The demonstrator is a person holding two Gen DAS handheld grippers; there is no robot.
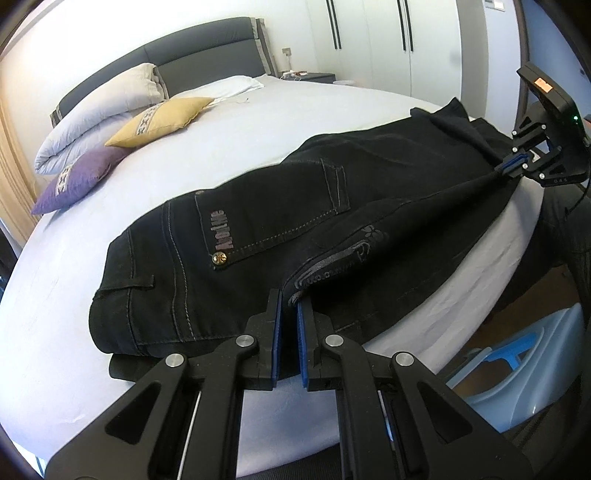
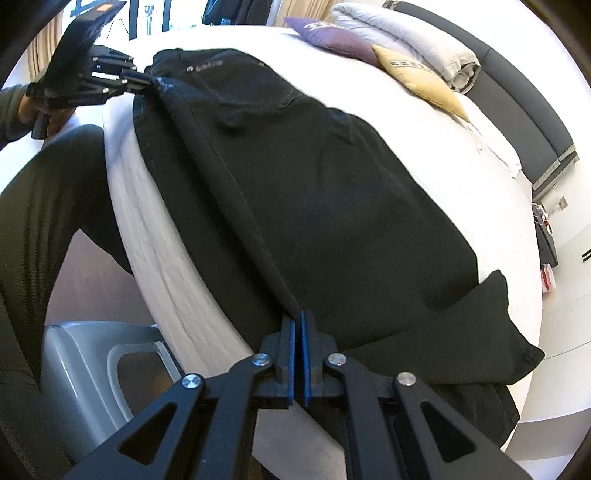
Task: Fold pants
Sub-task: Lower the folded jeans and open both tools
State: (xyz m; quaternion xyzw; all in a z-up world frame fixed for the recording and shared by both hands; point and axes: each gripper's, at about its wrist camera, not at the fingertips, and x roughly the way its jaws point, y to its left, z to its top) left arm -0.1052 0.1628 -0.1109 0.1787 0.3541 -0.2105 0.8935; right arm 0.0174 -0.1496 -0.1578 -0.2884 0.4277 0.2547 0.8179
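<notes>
Black pants (image 1: 280, 229) lie along the near edge of a white bed (image 1: 258, 122), one half folded over the other, with a stitched back pocket facing up. My left gripper (image 1: 288, 301) is shut on the pants' raised edge at the waist end. My right gripper (image 1: 511, 166) is shut on the same edge at the far leg end. In the right wrist view my right gripper (image 2: 298, 315) pinches the pants (image 2: 332, 192) and my left gripper (image 2: 147, 79) holds the far end. The fold edge is stretched taut between them.
Purple (image 1: 74, 181) and yellow (image 1: 159, 120) cushions and a rolled quilt (image 1: 99, 107) lie near the headboard. A plastic stool (image 1: 517, 369) stands by the bed's edge. The person's dark-clad legs (image 2: 48, 192) are beside the mattress. Wardrobes (image 1: 369, 29) stand behind.
</notes>
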